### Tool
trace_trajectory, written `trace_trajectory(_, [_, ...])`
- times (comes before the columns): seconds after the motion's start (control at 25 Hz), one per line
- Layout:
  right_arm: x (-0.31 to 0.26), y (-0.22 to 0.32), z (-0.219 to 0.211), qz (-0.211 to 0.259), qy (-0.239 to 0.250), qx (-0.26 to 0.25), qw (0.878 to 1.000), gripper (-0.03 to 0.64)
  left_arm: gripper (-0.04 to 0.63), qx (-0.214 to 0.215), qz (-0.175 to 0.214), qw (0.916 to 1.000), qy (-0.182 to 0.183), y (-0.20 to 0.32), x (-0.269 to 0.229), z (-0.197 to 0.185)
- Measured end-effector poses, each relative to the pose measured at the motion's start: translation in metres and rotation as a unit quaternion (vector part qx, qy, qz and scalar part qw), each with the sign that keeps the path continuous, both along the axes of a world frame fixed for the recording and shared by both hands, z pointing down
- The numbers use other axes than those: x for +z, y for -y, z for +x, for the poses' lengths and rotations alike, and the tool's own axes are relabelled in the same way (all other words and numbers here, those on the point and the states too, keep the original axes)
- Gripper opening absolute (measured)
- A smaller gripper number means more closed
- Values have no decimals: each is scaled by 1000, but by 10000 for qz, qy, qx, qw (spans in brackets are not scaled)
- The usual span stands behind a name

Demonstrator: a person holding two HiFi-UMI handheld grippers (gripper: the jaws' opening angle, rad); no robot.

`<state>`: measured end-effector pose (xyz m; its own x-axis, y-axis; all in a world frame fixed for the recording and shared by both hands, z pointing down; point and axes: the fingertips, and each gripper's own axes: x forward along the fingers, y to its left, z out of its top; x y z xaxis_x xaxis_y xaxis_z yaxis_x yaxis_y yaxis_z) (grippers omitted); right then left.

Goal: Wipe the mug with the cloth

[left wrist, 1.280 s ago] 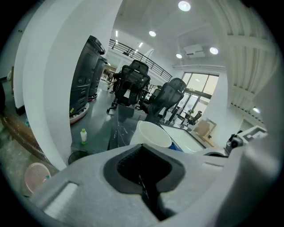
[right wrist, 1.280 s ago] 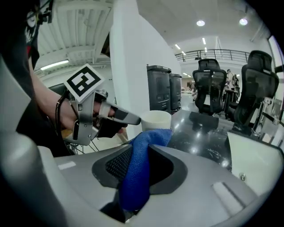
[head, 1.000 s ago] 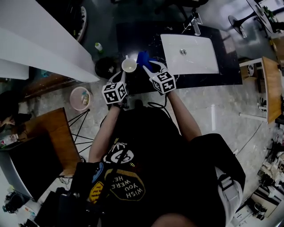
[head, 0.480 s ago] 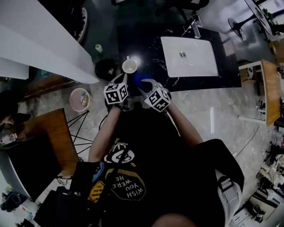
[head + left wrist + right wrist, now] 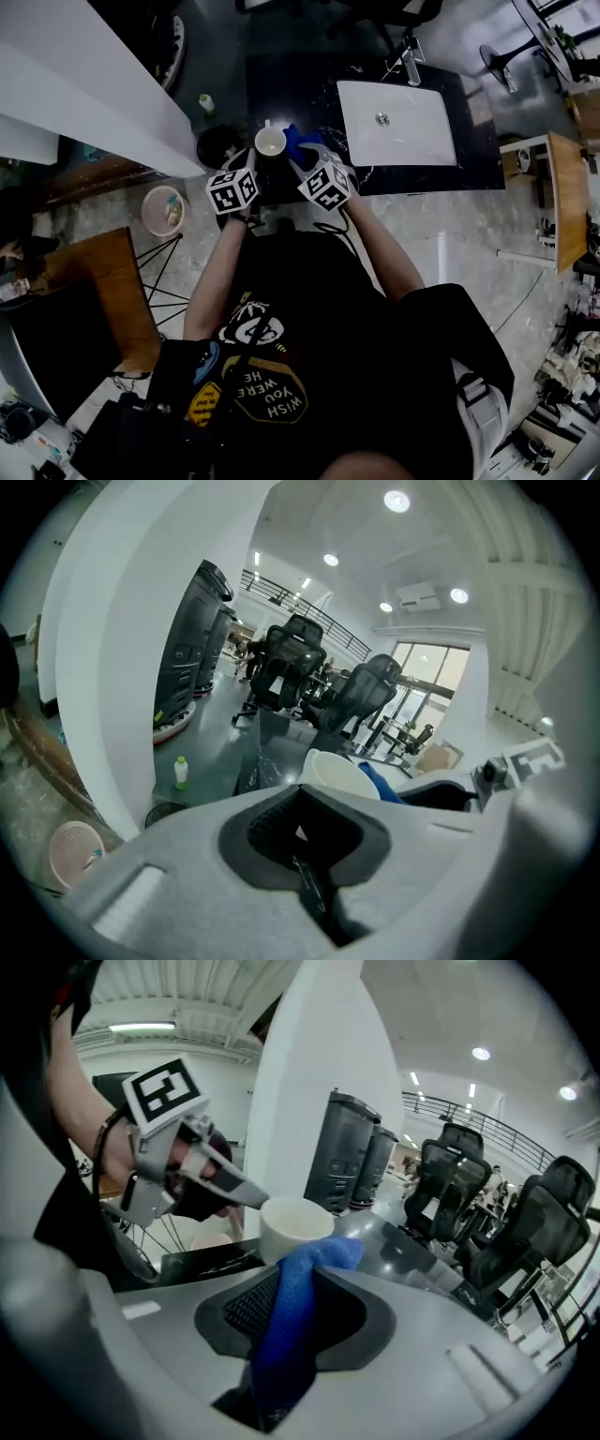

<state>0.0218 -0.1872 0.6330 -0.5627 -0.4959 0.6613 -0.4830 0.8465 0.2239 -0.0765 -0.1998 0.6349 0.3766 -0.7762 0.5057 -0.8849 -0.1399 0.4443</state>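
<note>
- Noting the relation that mattered: the mug (image 5: 298, 1230) sat straight ahead of the right claw (image 5: 292, 1290), just past its tips and mouth up.
- Right claw was clamped on the blue cloth (image 5: 286, 1335). The cloth ran as a folded strip along the claw's own line, and its free end poked out toward the mug's near wall. Touching or just short of it, I could not settle.
- Left claw (image 5: 300, 803) had its jaws drawn together at the mug's rim, on the side away from the cloth. A sliver of white showed between the pads, so I judged it to be gripping the mug's wall.
- Seen from above, the mug was over the left end of the dark counter (image 5: 281, 80), well apart from the white sink (image 5: 396, 122).
- Whether the mug rested on the counter or was held clear, I could not tell.
- Judgement: the right hand was the nearer to the wiping side. A short push forward should bring the cloth onto the wall while the left claw steadied the mug.
</note>
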Motion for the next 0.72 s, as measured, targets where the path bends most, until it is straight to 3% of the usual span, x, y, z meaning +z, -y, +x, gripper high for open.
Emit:
trace_trajectory(0.2, [8, -65, -16, -143, 166, -1020, 9945, 106, 3, 239, -29, 9996, 171, -4, 5, 11])
trace_trajectory(0.28, [8, -55, 1, -122, 173, -806, 9965, 106, 3, 274, -55, 9993, 254, -7, 7, 12])
trace_trajectory(0.4, [-12, -2, 31, 15, 356, 114, 9993, 106, 3, 217, -11, 9995, 243, -7, 3, 12])
trace_trajectory(0.52, [-26, 44, 31, 191, 369, 651, 9970, 106, 3, 114, 38, 9996, 240, -3, -1, 8])
trace_trajectory(0.6, [-16, 47, 17, 187, 61, 476, 9987, 106, 3, 78, 31, 9997, 249, -1, 0, 7])
trace_trajectory(0.72, [0, 13, -1, 216, -297, -201, 9991, 106, 3, 81, 5, 9996, 276, -1, 1, 10])
